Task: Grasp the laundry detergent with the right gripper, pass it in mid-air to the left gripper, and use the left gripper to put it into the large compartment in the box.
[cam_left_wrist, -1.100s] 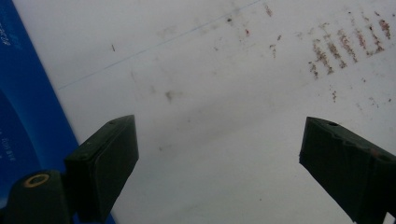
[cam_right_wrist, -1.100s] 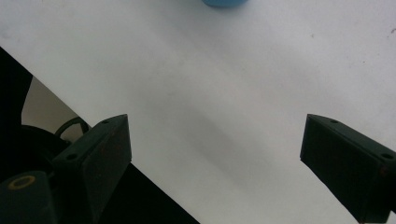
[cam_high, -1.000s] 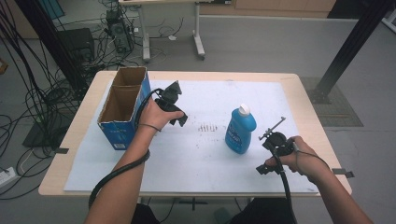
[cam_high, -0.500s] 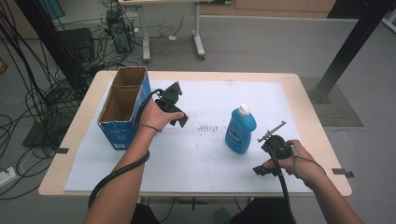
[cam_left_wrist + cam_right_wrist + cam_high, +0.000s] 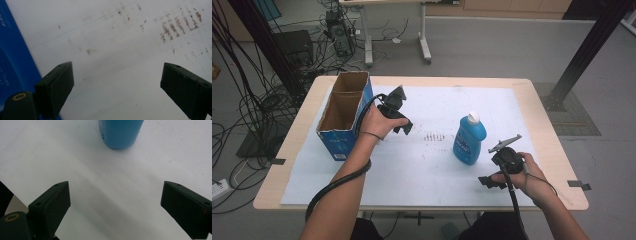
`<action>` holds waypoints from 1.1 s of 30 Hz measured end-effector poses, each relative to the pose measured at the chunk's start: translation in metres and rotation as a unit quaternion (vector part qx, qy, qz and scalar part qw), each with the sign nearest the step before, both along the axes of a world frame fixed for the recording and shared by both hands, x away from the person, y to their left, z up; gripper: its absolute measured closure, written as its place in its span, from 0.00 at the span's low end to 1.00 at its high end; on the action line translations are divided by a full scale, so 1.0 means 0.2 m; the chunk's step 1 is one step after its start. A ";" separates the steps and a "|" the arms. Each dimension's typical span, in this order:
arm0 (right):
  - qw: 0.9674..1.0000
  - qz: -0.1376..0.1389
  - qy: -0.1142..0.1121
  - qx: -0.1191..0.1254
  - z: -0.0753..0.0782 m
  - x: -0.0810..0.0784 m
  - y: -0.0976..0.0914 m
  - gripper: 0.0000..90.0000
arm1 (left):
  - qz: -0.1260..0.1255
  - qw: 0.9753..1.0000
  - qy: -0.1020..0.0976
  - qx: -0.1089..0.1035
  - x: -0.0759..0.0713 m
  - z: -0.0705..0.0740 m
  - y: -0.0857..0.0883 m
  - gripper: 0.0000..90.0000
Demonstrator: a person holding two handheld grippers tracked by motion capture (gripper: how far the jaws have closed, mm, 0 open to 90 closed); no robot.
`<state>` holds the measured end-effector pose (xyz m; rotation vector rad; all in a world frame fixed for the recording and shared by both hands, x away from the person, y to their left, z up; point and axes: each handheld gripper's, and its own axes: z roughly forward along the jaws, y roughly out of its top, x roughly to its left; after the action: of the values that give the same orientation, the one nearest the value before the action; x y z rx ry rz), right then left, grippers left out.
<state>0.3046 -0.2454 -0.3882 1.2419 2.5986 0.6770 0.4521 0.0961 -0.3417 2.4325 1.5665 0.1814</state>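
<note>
A blue bottle (image 5: 469, 138) with a white cap stands upright on the white sheet (image 5: 422, 165), right of the middle. My right gripper (image 5: 486, 181) sits near the table's front right, just in front of the bottle, jaws open and empty. In the right gripper view the bottle's base (image 5: 120, 132) lies ahead of the open right gripper (image 5: 115, 193), well clear of the jaws. My left gripper (image 5: 405, 128) hovers beside the open cardboard box (image 5: 343, 115), also open. In the left gripper view the left gripper (image 5: 117, 73) frames bare sheet, with the box's blue side (image 5: 11, 62) at the left.
Reddish-brown marks (image 5: 434, 136) stain the sheet between the two grippers. The wooden table (image 5: 544, 107) has open floor around it. Cables and a computer (image 5: 339, 37) lie behind it at the left, and a black post (image 5: 587, 50) stands at the right.
My right gripper has slipped slightly toward the table's front edge. The left gripper, bottle and box have kept still.
</note>
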 end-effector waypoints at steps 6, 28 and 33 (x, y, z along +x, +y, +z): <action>1.000 -0.006 -0.015 0.021 -0.02 -0.01 -0.01 0.10 | -0.001 1.000 0.002 -0.001 0.00 0.00 0.00 0.13; 0.990 -0.010 -0.113 0.086 -0.16 -0.03 -0.02 0.08 | -0.003 1.000 0.003 -0.002 -0.01 -0.02 -0.01 0.13; 0.985 -0.012 -0.135 0.107 -0.19 -0.03 -0.02 0.08 | -0.003 1.000 0.005 -0.001 -0.02 -0.03 0.00 0.13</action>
<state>0.2988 -0.2500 -0.4255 1.1419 2.3352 1.0638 0.4484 0.0955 -0.3482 2.4400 1.5632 0.1657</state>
